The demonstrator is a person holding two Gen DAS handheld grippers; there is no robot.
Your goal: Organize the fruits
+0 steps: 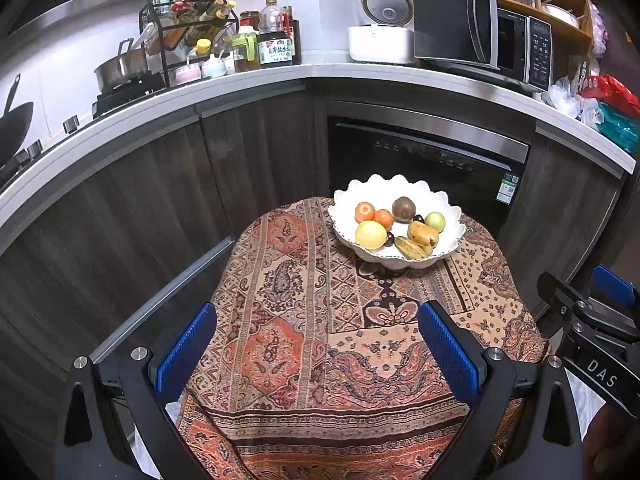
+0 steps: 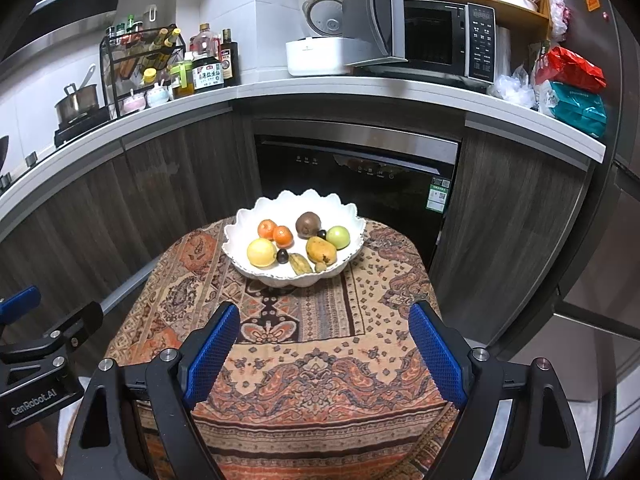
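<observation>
A white scalloped bowl [image 1: 448,204] [image 2: 352,216] stands at the far end of a small table under a patterned cloth [image 1: 304,320] [image 2: 320,360]. In it lie two oranges [image 1: 365,212] [image 2: 283,236], a yellow round fruit [image 1: 371,234] [image 2: 261,252], a brown round fruit [image 1: 403,208] [image 2: 308,224], a green apple [image 1: 435,221] [image 2: 338,237], a mango [image 1: 422,233] [image 2: 321,250] and small dark fruits. My left gripper [image 1: 316,356] is open and empty above the near cloth. My right gripper [image 2: 324,356] is open and empty, well short of the bowl.
A curved counter [image 1: 240,80] runs behind the table with bottles, a spice rack [image 1: 188,36], a pot, a rice cooker [image 1: 382,24] and a microwave [image 1: 484,28] with its door open. A dark dishwasher front [image 2: 356,172] is right behind the bowl. Bags [image 2: 572,88] lie at the right.
</observation>
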